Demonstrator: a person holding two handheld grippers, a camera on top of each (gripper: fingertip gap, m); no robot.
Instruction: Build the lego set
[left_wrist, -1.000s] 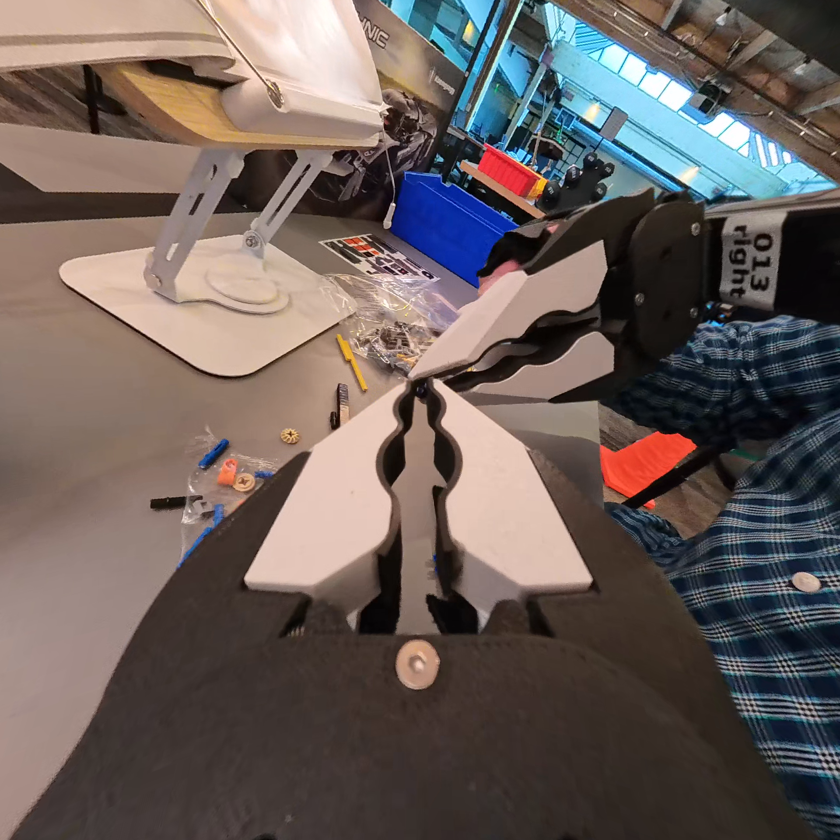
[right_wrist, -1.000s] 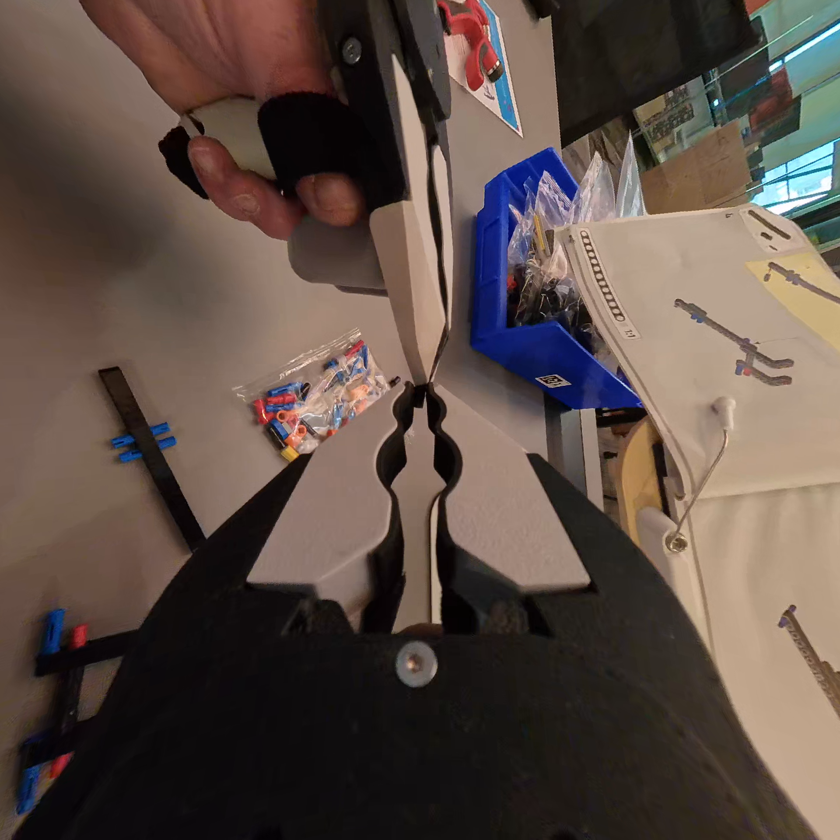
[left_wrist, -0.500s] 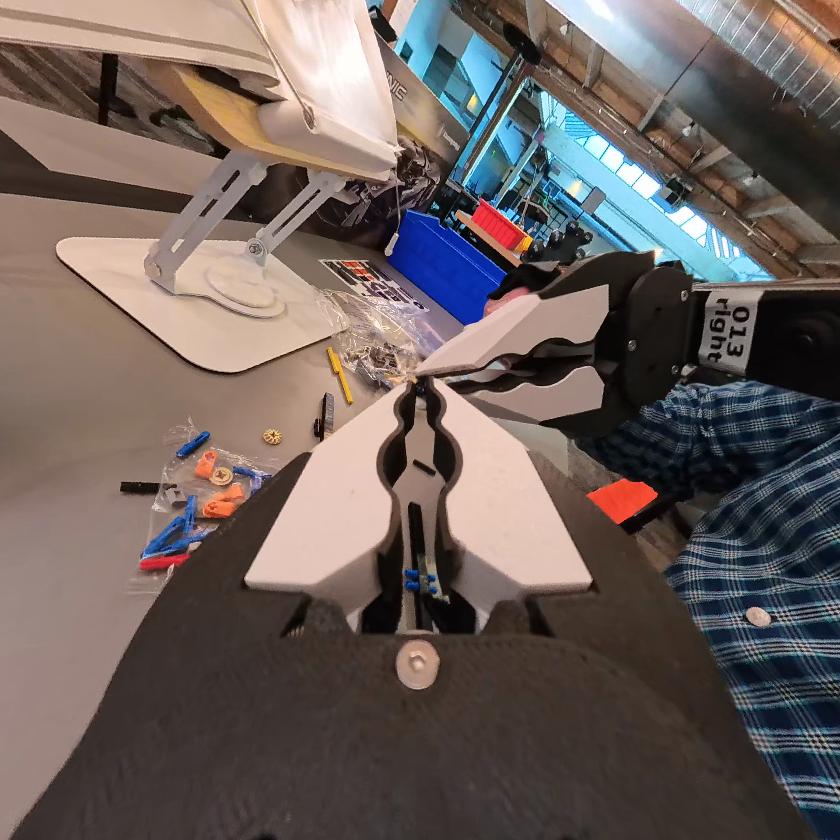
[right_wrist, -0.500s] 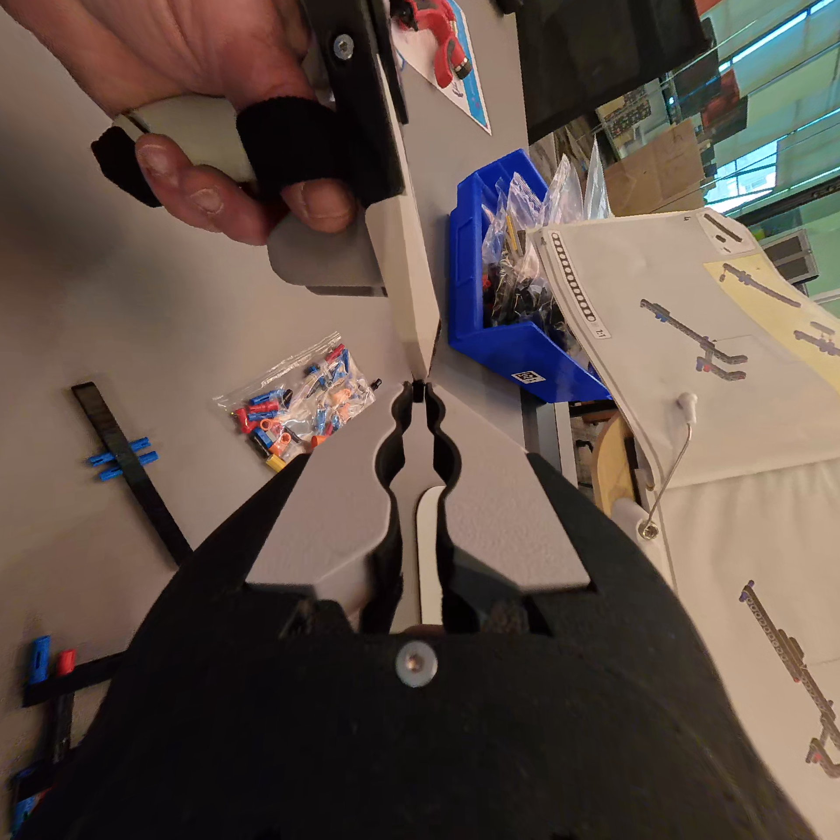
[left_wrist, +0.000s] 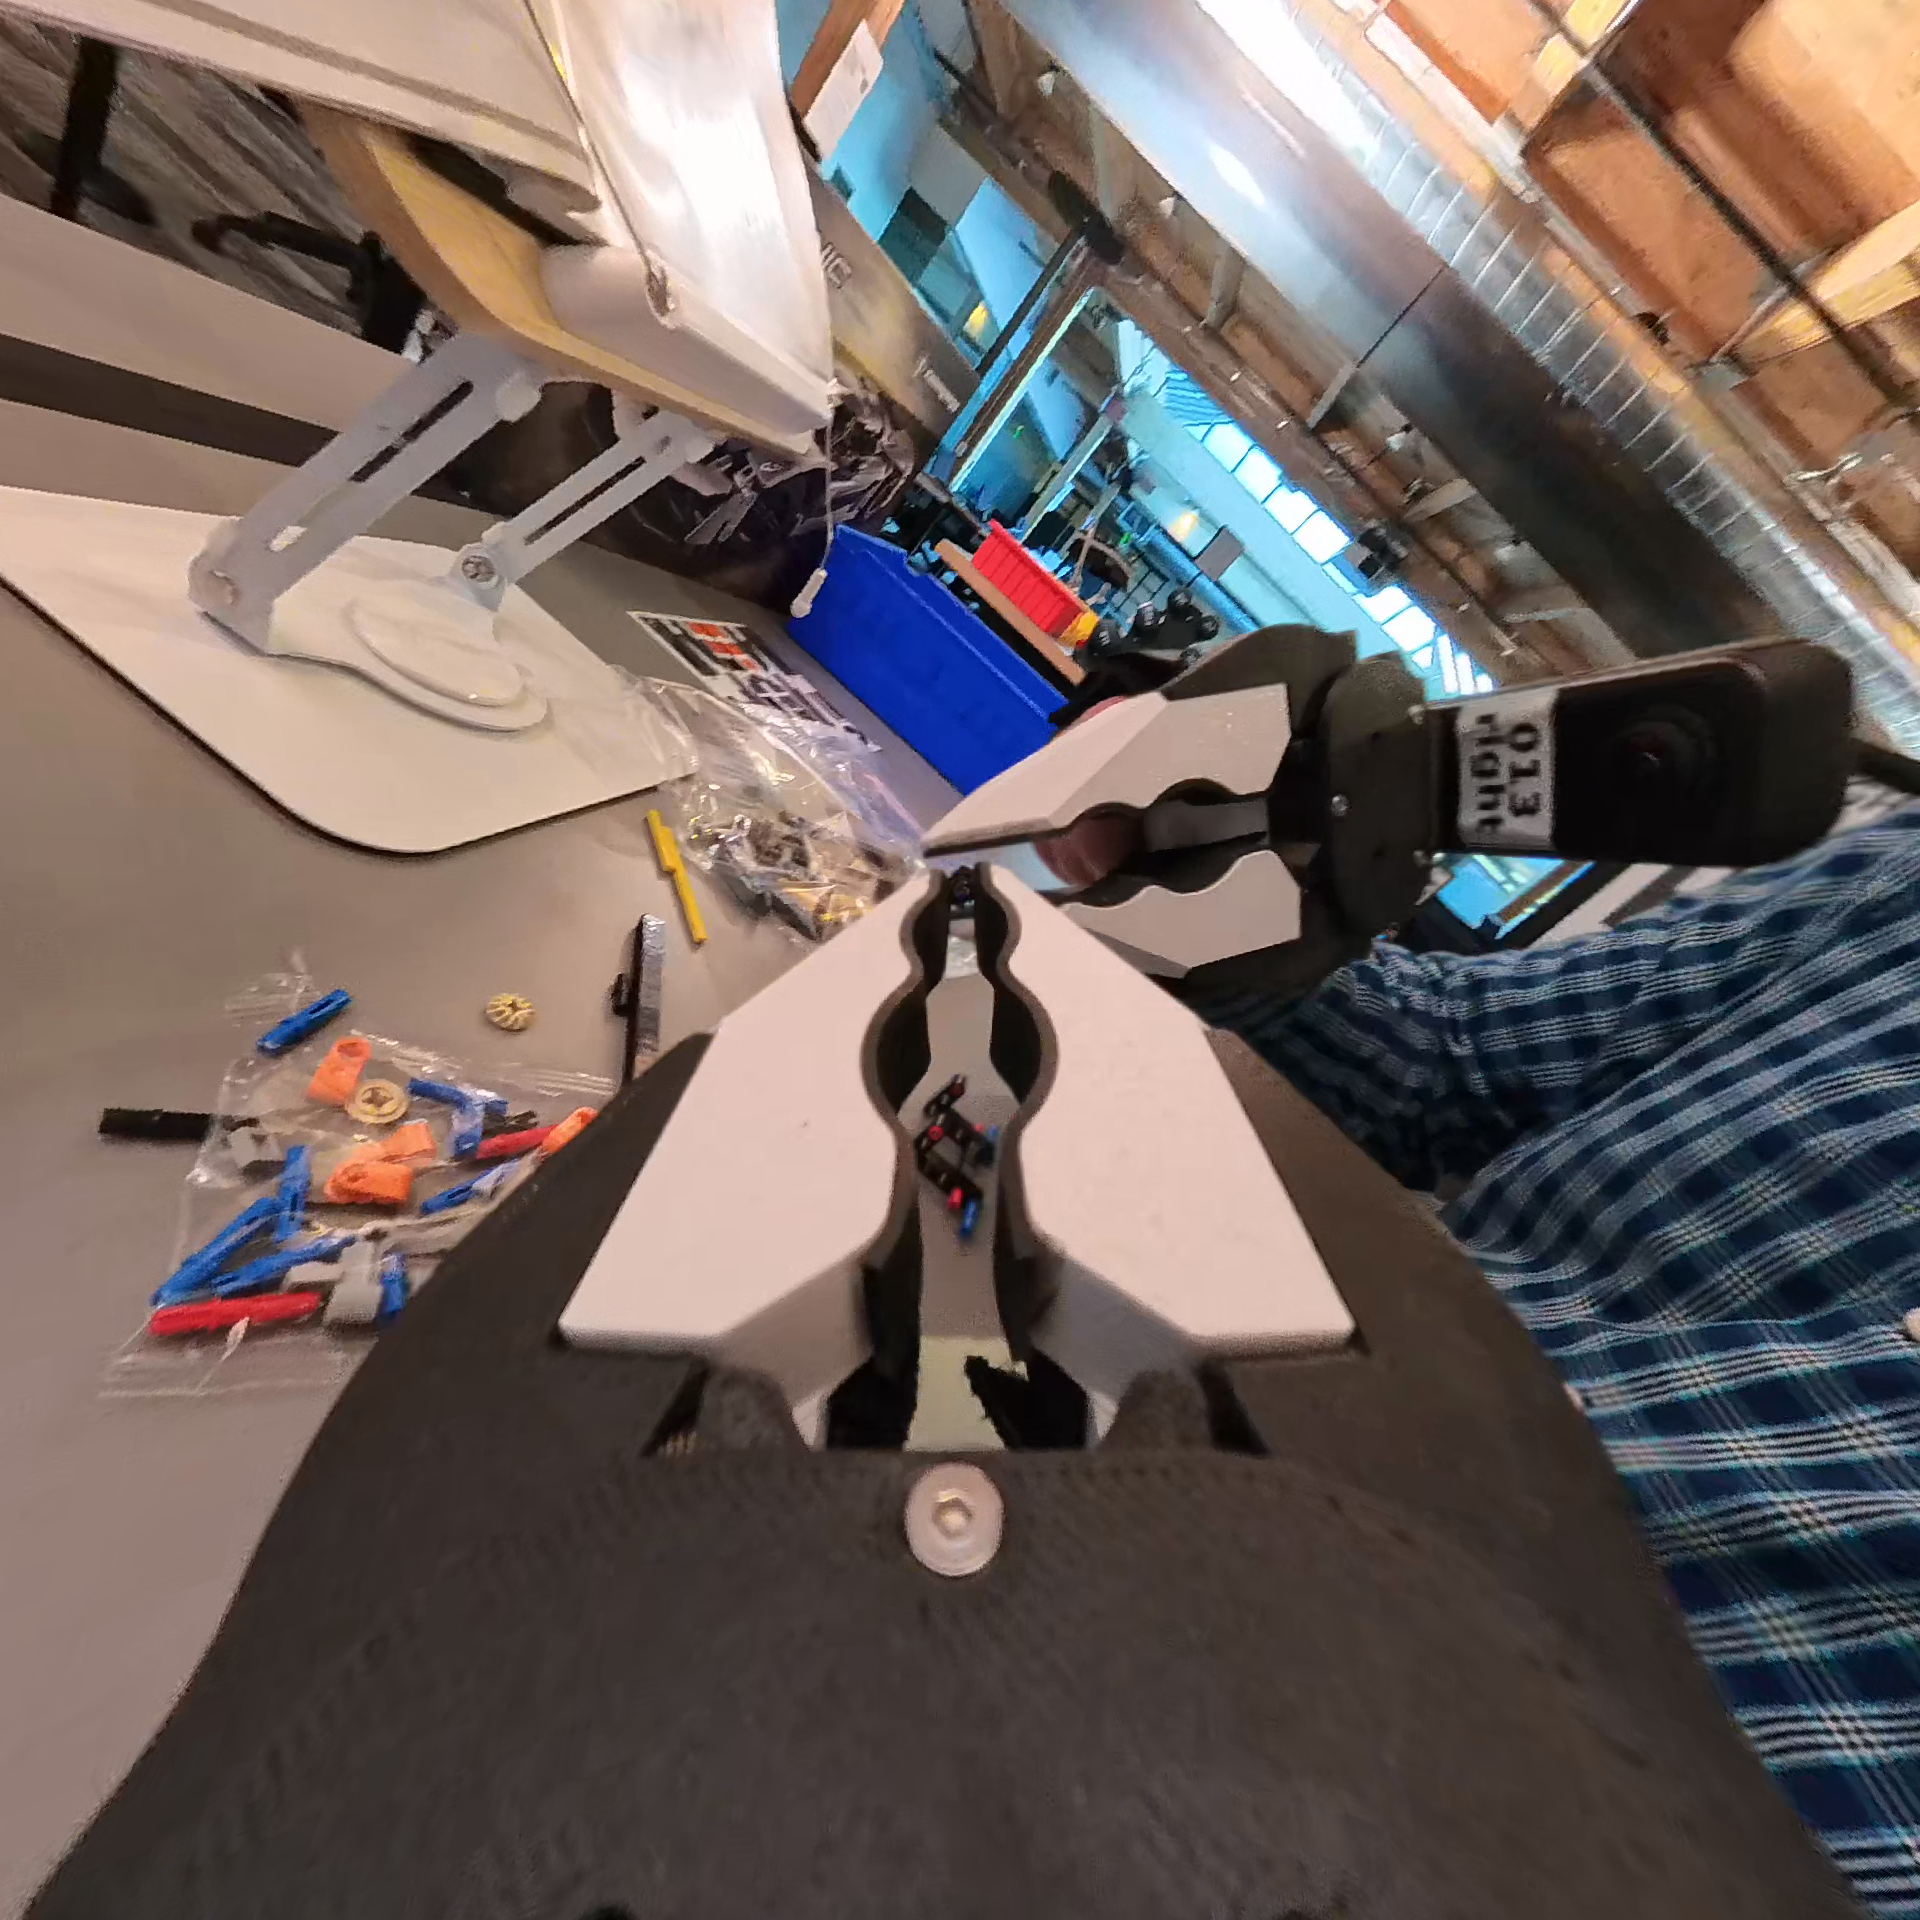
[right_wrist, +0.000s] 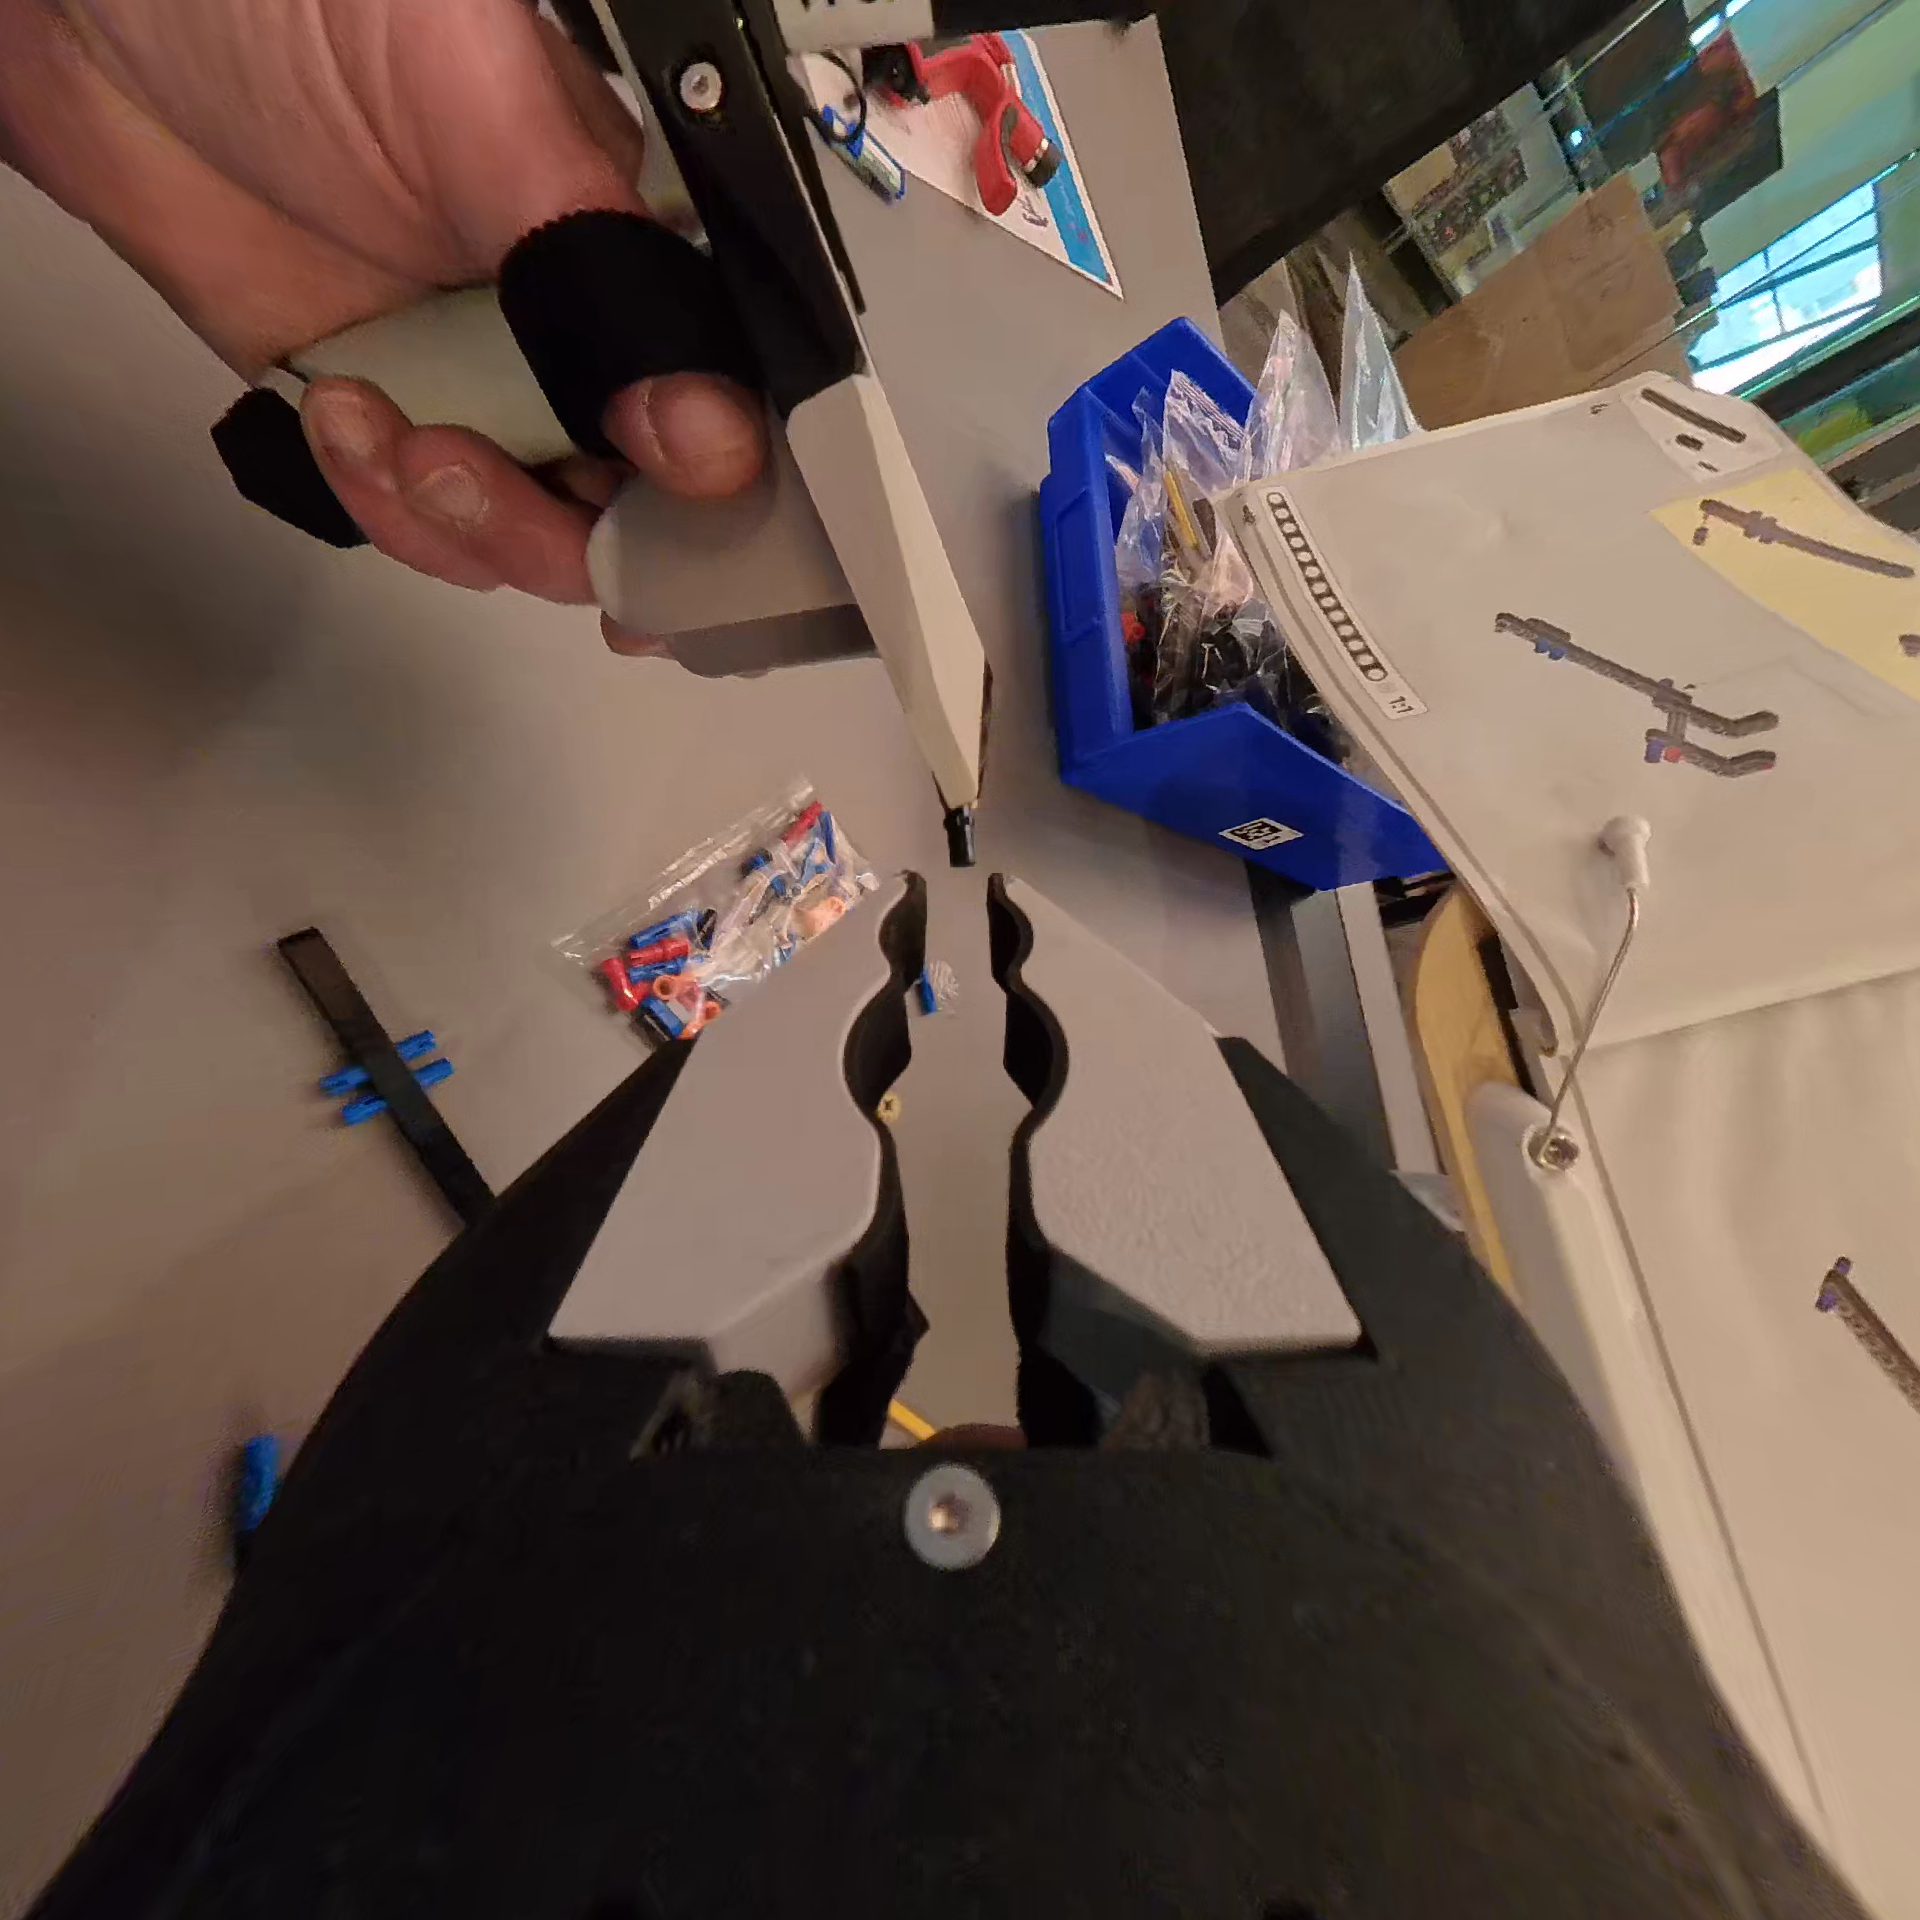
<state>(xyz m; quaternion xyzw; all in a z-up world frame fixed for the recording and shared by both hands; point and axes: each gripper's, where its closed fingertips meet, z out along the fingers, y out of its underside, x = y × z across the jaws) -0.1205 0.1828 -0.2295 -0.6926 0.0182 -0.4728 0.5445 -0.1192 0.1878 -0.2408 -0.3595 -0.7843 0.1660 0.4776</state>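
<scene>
Pinching small black pin (right_wrist: 960, 837), left hand-held gripper (left_wrist: 961, 883); right hand-held gripper (right_wrist: 951, 883) spread, pin mostly hidden.

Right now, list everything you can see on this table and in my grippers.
Table: one, grey, under everything.
Parts bag: one, clear, with blue, red and orange pieces, on the table.
Second bag: one, clear, with dark pieces, near the stand.
Black beam: one, two blue pins through it, on the table.
Yellow axle: one, beside the second bag.
Tan gear: one, near the parts bag.
Blue bin: one, holding bagged parts.
Instruction booklet: one, white, open on white stand.
Black pin: one, in left gripper's tips.
Left gripper: shut on black pin.
Right gripper: open, empty.
</scene>
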